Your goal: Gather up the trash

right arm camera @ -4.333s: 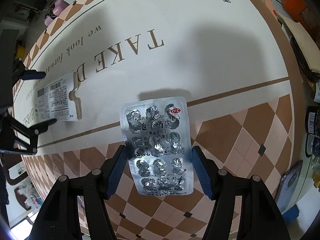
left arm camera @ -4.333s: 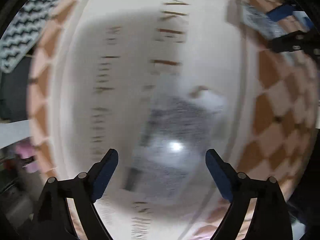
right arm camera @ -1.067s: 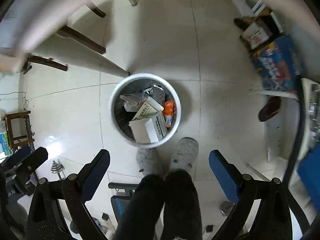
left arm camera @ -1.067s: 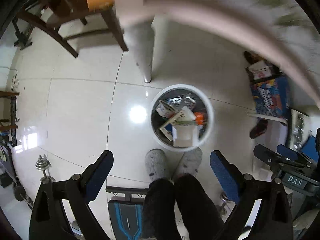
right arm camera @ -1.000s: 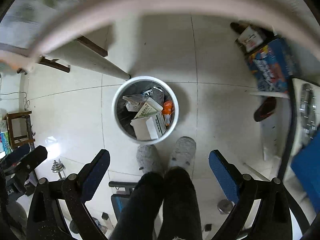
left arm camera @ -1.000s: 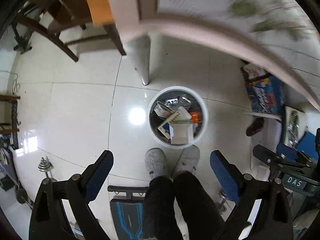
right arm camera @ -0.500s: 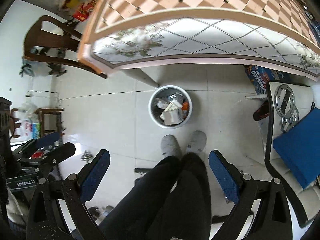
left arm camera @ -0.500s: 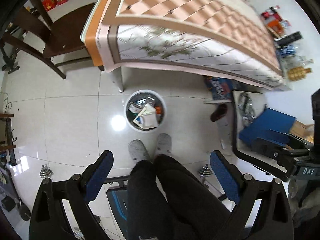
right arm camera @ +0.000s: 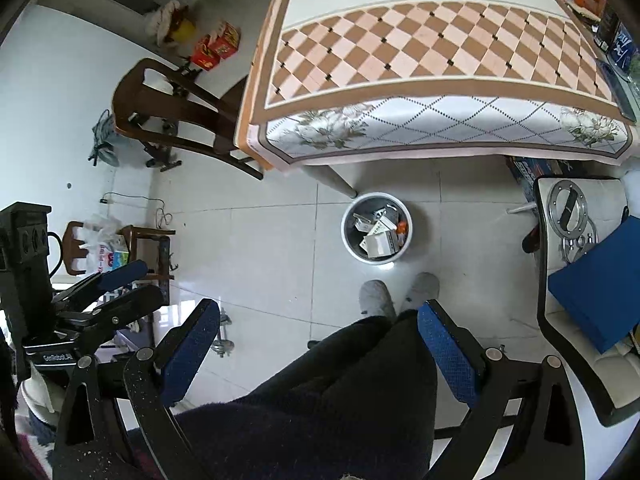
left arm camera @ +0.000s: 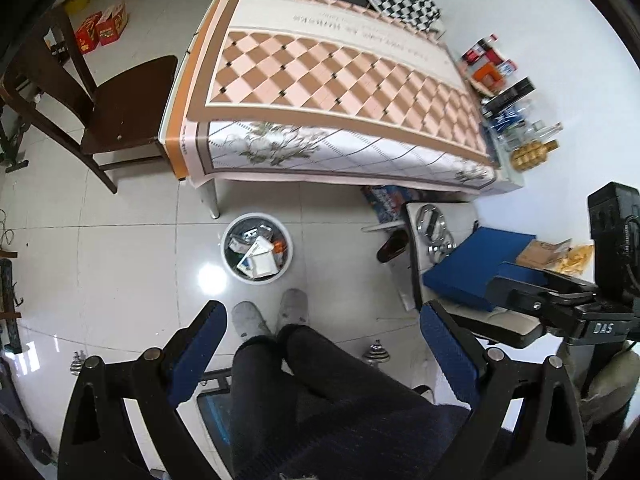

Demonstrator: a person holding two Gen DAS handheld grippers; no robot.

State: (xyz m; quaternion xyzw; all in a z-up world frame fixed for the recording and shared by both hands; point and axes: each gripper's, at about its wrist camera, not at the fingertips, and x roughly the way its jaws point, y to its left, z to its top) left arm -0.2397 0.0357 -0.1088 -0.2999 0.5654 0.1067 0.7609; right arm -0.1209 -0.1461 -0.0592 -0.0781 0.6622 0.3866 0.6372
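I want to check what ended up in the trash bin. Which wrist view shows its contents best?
The left wrist view: the trash bin sits nearer the picture's middle and looks larger, so the white boxes and an orange item inside show clearly. The right wrist view shows the same bin smaller, with the same contents less distinct.

Both views are bright and evenly lit, with soft daylight and only weak shadows. The glossy white tile floor (left arm camera: 120, 264) shows a round glare spot just beside the white round trash bin (left arm camera: 257, 248), and another small glare touches the bin's near rim in the right wrist view. The fisheye lens bends the checkered brown-and-pink tabletop (left arm camera: 328, 80) strongly, and the corners are black. The picture is mostly sharp; the dark trousers (right arm camera: 340, 400) near the lens look soft.
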